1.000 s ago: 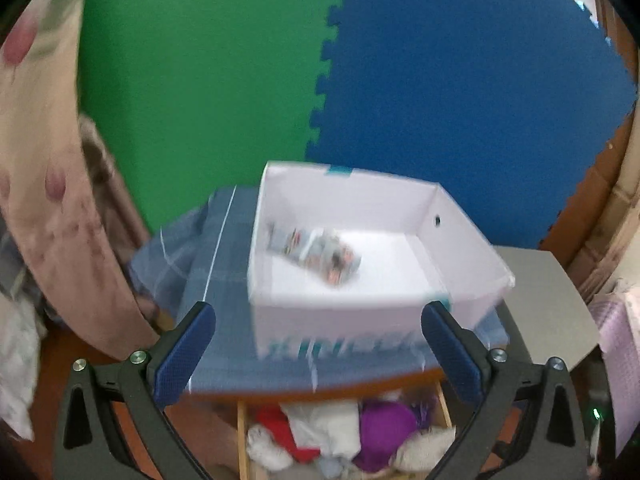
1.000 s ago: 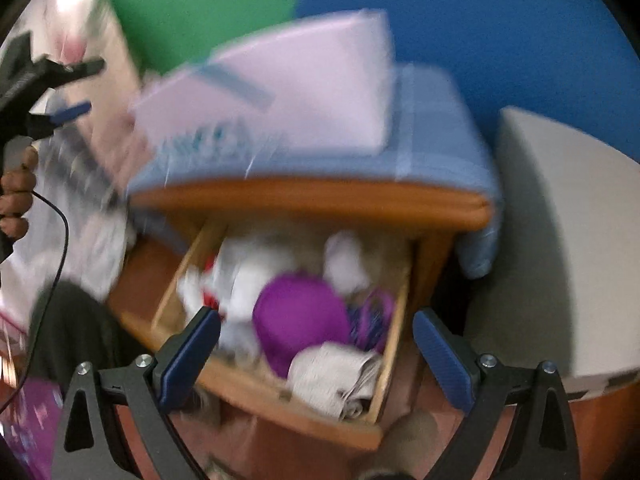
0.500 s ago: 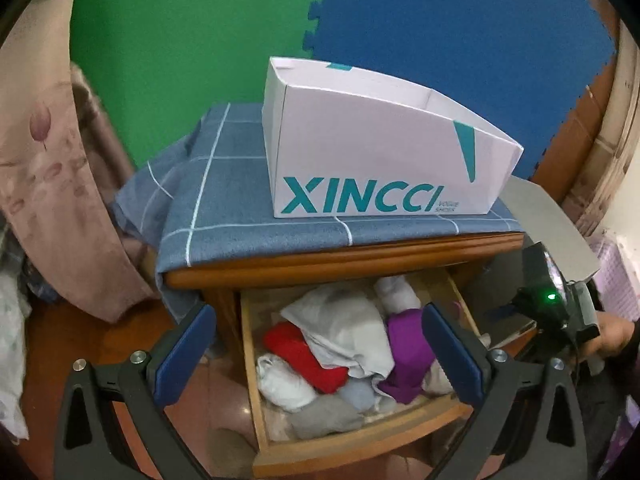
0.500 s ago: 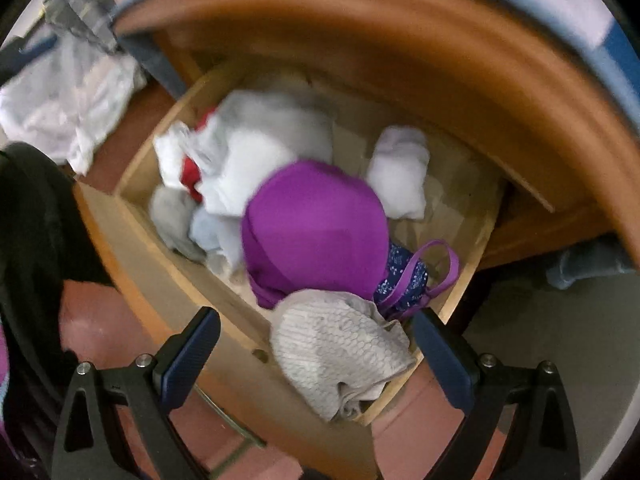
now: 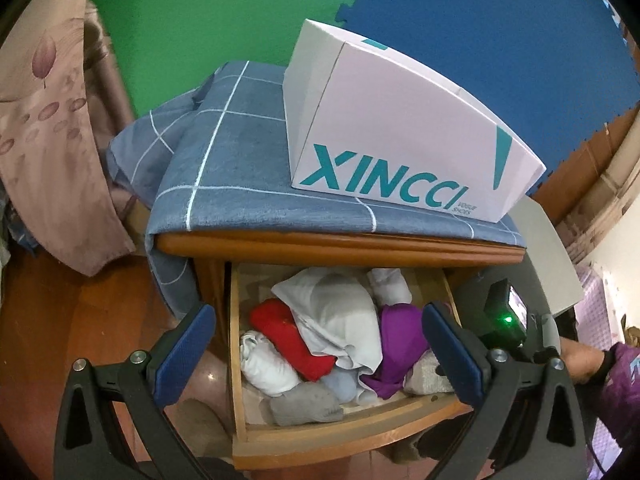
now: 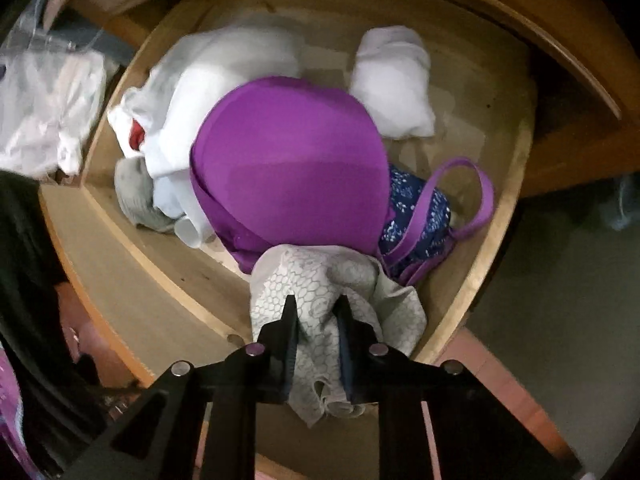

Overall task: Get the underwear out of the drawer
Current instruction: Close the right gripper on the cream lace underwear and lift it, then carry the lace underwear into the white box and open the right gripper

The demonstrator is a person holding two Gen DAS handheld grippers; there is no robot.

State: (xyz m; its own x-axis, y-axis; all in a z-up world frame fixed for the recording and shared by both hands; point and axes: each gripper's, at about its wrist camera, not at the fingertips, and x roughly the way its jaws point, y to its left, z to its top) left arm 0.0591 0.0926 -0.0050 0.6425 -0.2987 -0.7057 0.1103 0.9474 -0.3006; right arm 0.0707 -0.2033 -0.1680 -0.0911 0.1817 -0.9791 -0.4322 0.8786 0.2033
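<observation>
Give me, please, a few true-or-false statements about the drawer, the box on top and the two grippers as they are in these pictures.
1. The right gripper is shut on the grey patterned garment. True.
2. The left gripper holds the red garment. False: its jaws stand wide open and hold nothing; the red garment lies in the drawer.
3. The white box sits inside the drawer. False: it stands on the blue checked cloth on top of the cabinet.
4. The purple bra lies in the drawer just behind the grey patterned garment. True.
5. The drawer is pushed shut. False: it is pulled open, with clothes showing inside.
</observation>
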